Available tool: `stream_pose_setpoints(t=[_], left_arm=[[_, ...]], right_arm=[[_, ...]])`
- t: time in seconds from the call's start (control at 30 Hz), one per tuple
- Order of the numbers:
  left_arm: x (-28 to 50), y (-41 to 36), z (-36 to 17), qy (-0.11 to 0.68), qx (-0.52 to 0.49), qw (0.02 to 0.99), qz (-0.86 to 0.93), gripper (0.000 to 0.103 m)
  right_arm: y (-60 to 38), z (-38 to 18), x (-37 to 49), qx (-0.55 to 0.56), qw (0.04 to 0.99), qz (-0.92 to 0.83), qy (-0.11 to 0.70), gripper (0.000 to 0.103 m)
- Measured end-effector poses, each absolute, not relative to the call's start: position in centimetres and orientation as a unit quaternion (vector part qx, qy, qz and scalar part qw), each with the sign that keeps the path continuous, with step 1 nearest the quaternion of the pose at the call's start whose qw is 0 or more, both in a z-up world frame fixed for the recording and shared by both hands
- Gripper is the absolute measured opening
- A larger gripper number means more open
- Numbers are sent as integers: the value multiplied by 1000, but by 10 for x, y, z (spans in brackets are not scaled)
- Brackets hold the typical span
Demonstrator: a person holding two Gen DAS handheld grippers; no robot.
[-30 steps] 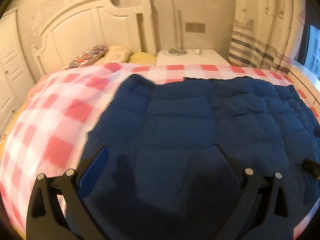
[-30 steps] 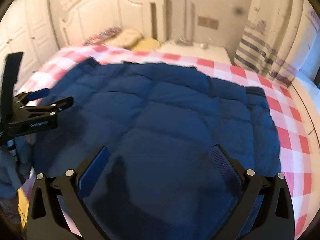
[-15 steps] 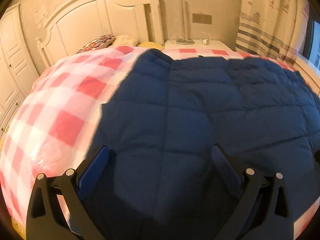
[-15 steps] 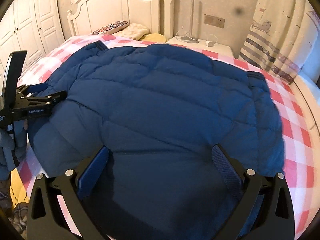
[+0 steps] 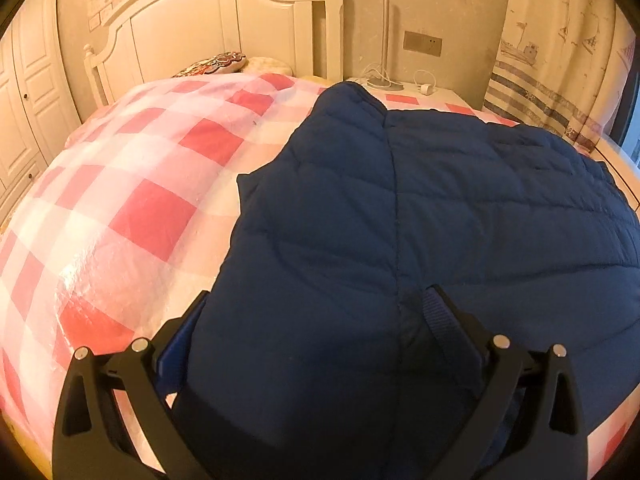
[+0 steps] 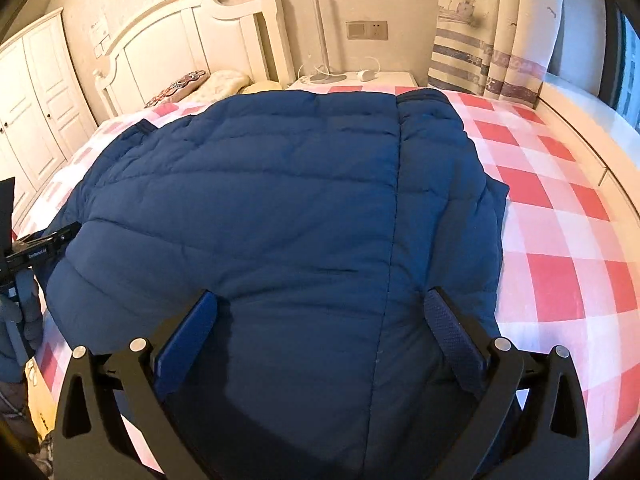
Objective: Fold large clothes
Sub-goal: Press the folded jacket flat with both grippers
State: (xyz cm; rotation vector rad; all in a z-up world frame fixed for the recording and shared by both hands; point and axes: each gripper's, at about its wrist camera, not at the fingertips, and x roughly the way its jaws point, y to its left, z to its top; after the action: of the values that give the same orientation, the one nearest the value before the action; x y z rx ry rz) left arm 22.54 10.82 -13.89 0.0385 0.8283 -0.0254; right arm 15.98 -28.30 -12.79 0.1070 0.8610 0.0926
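Observation:
A dark blue quilted jacket (image 5: 420,208) (image 6: 280,208) lies spread flat on a bed with a red-and-white checked cover (image 5: 132,208) (image 6: 560,216). My left gripper (image 5: 316,320) is open at the jacket's near left edge, and padded cloth bulges between its fingers and partly hides the left pad (image 5: 176,340). My right gripper (image 6: 320,320) is open low over the near right part, with a vertical seam running between its pads. The left gripper (image 6: 40,240) also shows at the far left of the right wrist view, held in a gloved hand (image 6: 20,320).
A white headboard (image 5: 224,28) and pillows (image 6: 208,84) stand at the far end. A nightstand (image 6: 360,78) with a lamp and a charger sits beside a striped curtain (image 6: 492,40). White wardrobe doors (image 6: 36,112) line the left wall. A pale ledge (image 6: 592,120) runs along the right.
Both grippers have dropped lower and come closer to the jacket's near edge, so it fills more of each view. Cloth now bulges between the left fingers. Both stay open.

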Motion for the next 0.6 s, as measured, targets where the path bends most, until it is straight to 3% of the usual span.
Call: stream_pose_setpoints(t=[0.1,0.27,0.47,0.6], left_arm=[[224,106,-139,399,23,917,-8,101],[225,105,-138,398,25,917,-6,101],[224,106,-138,397,19,918,-10,101],[224,109,-138,398,15,917,-12,101]], right_arm=[[-265,-110,153,22,914,0,406,98],[-193,-78,135,-40,936,77,343,98],[-150,-126,154,-83,916,111,377,99],[-158,-117,155,-82,908,118,394,98]])
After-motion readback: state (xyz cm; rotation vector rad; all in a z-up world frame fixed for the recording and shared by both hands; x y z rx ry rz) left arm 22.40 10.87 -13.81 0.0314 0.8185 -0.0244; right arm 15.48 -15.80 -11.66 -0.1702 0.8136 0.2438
